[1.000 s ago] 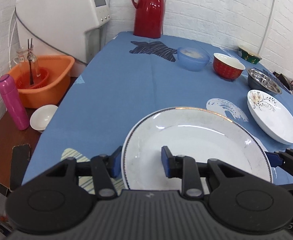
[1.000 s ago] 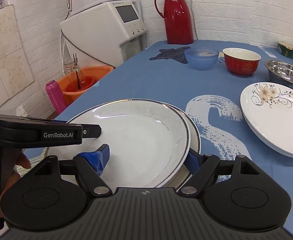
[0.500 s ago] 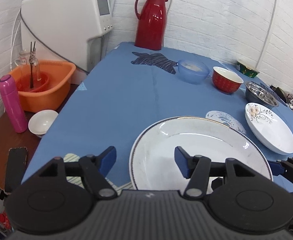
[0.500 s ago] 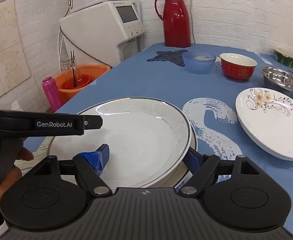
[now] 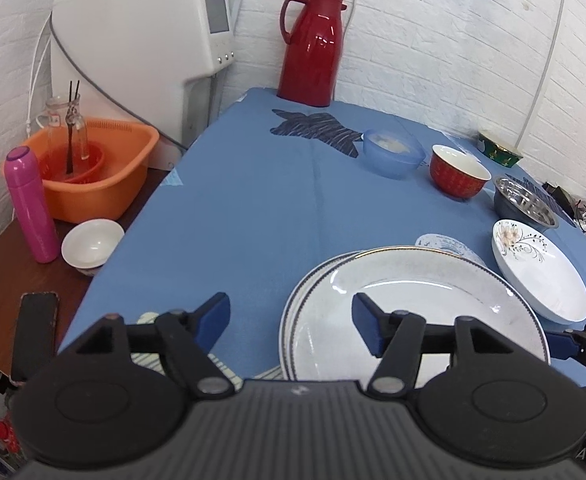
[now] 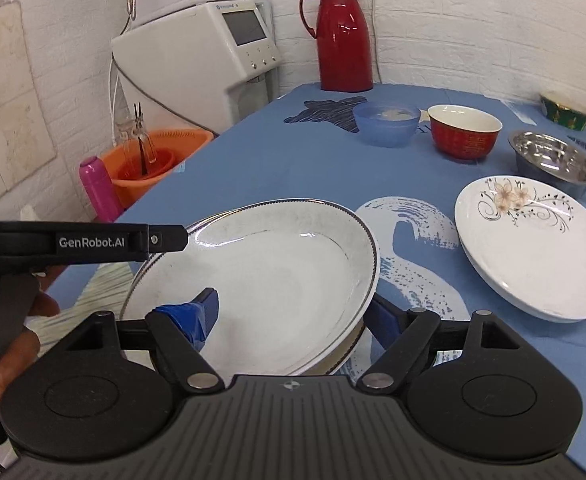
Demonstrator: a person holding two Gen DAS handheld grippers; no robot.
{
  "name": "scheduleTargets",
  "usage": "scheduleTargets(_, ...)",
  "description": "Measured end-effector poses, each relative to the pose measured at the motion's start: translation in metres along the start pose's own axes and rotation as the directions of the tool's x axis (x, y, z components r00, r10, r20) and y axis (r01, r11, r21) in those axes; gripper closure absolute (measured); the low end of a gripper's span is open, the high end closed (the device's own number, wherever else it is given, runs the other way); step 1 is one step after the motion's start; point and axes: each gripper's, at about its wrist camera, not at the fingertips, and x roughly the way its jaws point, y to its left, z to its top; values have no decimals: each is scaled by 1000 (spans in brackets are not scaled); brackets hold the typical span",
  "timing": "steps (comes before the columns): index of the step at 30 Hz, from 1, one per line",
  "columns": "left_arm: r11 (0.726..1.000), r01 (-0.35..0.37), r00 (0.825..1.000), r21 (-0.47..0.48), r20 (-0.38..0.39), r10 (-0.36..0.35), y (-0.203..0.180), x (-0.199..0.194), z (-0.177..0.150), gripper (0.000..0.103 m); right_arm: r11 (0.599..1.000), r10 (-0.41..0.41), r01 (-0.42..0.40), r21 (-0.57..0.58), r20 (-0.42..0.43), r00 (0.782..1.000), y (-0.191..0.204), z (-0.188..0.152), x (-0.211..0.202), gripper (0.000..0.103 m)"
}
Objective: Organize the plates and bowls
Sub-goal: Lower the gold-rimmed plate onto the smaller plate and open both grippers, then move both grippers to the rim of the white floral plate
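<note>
White rimmed plates are already stacked at the near edge of the blue-clothed tabletop, both grippers at the stack: the left gripper spread, the right gripper spread around the stack's rim. Left to gather, I judge: floral plate near the right edge, plus steel bowl, red bowl and blue bowl farther back.

lower plate mostly hidden under top plate, dark phone partly behind gripper body
</note>
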Motion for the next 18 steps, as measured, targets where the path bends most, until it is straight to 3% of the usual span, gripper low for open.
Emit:
scheduleTargets(2,1000,8,1000,-6,2,-8,0,-1,1,41,999,11,-11,30,1,1000,-6,-2,1,36)
scheduleTargets(4,1000,13,1000,-3,1,-13,-3,-2,2,40,1000,-18,18,-11,-32,999,-2,-4,4,36)
scheduleTargets(7,1000,8,1000,21,3,-8,-11,-3,3,39,1000,-20,20,1,6,1000,-9,-6,-3,38)
scheduleTargets(9,999,7,1000,36,4,-7,-15,-5,3,38,996,-54,49,70,67,996,-24,-6,-16,38)
scheduleTargets(12,999,23,1000,49,2,-24,-22,-8,5,37,983,-11,-8,182,104,994,-54,-7,-36,38)
scheduleTargets(15,996,79,997,46,-14,-79,-33,-7,13,35,968,-56,23,251,125,991,-82,-10,-53,38)
scheduleTargets(18,988,144,989,56,-35,-142,-53,0,23,25,949,-160,114,294,138,978,-113,-8,-67,37)
